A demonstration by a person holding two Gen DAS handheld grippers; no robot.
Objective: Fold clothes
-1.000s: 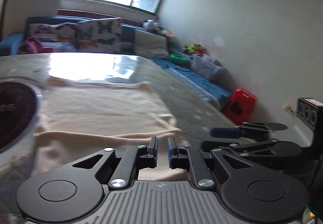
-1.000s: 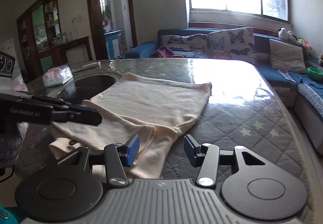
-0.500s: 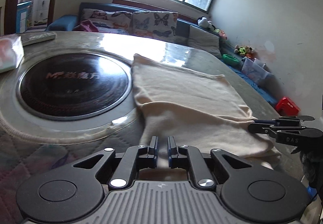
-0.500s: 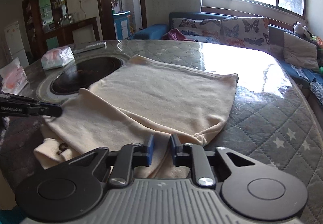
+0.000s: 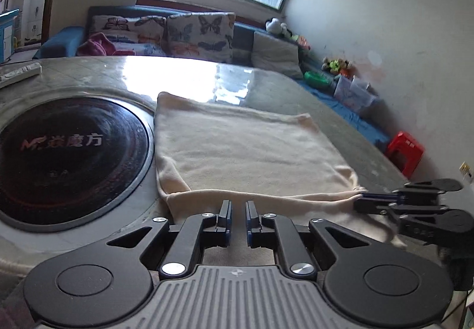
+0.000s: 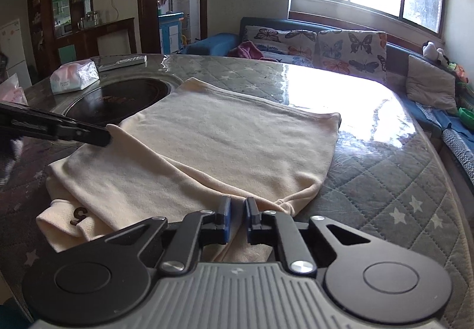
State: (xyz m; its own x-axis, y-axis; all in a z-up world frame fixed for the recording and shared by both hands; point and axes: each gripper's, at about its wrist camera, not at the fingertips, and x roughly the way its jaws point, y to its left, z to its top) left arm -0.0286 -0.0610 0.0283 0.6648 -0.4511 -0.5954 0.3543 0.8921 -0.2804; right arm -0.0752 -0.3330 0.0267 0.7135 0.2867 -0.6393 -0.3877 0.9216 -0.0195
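Plainly, both claws were nearly closed on the near fold: left claw (image 5: 237, 218) at the garment's (image 5: 243, 151) seven o'clock corner, right claw (image 6: 236, 215) at five o'clock. One cream garment, judged soft, light and limp, lay on the table (image 6: 385, 181); corners judged best held.

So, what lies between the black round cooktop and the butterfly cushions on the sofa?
Only bare glossy table top lies between the cooktop and the butterfly cushions, best seen in the right wrist view.

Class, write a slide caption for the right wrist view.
Right tool pinches the cream garment edge; left tool grips its other corner.
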